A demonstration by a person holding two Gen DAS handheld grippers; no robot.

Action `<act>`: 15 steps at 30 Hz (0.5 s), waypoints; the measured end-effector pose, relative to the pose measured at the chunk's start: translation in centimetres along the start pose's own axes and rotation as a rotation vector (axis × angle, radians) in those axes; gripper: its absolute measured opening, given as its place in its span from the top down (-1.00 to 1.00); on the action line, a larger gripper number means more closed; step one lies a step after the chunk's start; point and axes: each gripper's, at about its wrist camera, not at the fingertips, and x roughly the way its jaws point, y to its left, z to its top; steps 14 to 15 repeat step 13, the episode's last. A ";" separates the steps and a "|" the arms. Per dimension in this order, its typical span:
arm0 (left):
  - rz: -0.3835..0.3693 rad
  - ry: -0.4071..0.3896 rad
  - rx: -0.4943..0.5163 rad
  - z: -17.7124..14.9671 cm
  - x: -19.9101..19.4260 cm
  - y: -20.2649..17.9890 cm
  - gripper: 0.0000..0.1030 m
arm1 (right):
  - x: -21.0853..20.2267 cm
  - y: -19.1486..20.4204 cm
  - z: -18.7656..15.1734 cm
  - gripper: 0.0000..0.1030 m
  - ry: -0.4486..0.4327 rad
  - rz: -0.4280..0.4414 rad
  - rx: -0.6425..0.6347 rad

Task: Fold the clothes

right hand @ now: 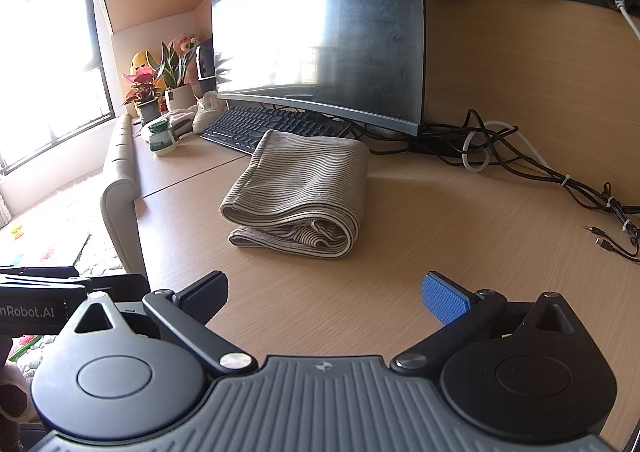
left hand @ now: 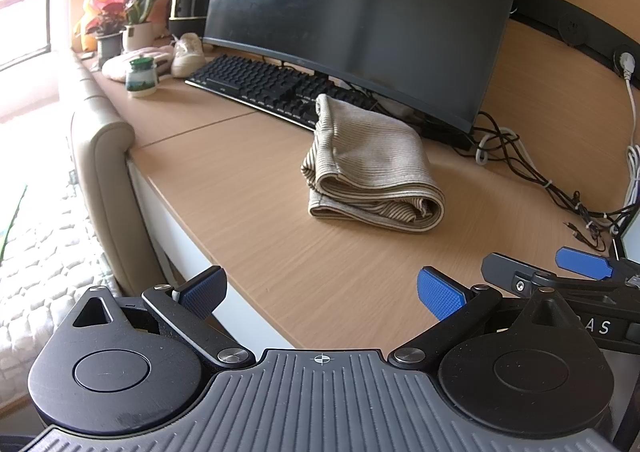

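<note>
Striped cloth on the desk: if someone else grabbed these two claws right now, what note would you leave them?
Left claw: open, holding nothing, hanging over the desk's near edge.
Right claw: open, holding nothing, beside the left one.
Striped cloth: lies folded in a thick bundle on the desk, in front of the keyboard and monitor, touched by neither claw.
Done: the cloth looks folded.
Left: perhaps tidy the loose layers at its near end; no other clothes are in view.

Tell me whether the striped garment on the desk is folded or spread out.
Folded. The striped garment lies as a compact stack on the desk, its layered edges showing at the near side.
</note>
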 end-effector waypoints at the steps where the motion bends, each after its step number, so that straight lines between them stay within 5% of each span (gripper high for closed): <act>1: -0.002 -0.003 -0.001 0.0 -0.1 0.0 -1.00 | 0.0 0.0 0.0 -1.00 0.000 0.001 -0.001; 15: 0.009 -0.056 0.003 0.9 -0.3 -0.1 -1.00 | -0.2 0.1 0.6 -1.00 0.004 -0.008 -0.010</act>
